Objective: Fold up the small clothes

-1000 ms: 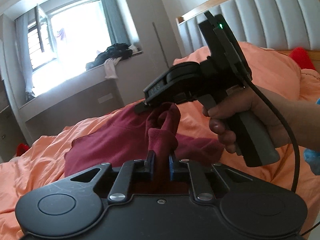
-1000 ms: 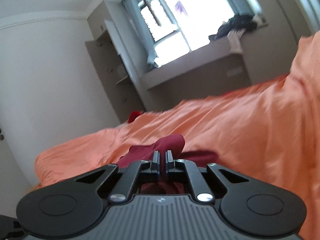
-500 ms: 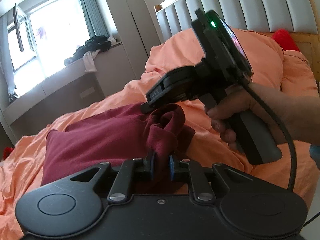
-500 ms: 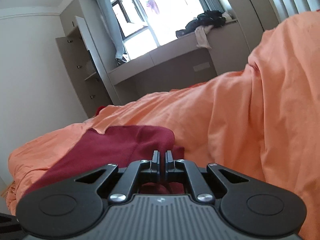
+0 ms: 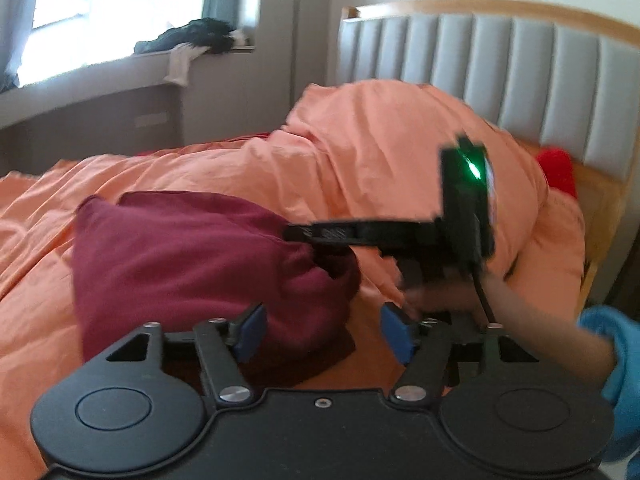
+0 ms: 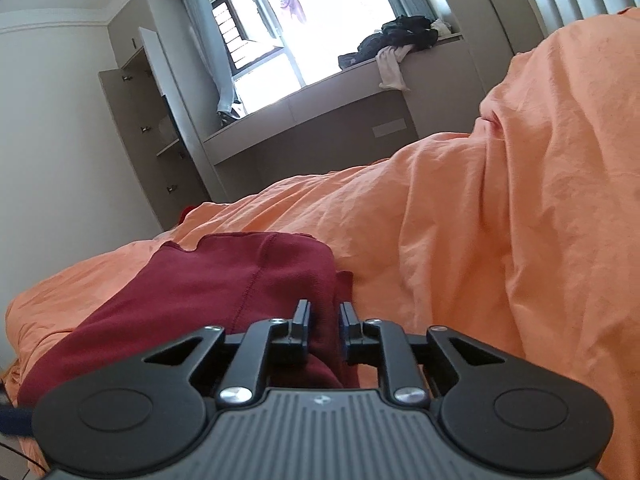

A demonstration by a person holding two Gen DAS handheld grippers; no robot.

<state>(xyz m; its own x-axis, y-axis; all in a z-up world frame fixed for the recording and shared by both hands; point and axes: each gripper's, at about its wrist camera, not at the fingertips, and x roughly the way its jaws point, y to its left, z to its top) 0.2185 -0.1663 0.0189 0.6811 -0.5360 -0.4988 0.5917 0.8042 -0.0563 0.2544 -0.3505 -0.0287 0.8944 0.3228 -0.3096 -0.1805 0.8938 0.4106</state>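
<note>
The maroon garment (image 5: 188, 264) lies folded on the orange bed cover (image 5: 380, 152), its long axis running from the near fingers toward about 11 o'clock in the right wrist view. The left gripper (image 5: 322, 334) has its fingers spread wide with only the garment's near edge between them, gripping nothing. The right gripper (image 6: 324, 320) is nearer the work: its fingers are partly parted around the cloth's corner at 12 o'clock, a loose hold at most. No containers show.

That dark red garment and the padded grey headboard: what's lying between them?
In the left wrist view, a heaped orange duvet fills the stretch between the dark red garment and the headboard.
</note>
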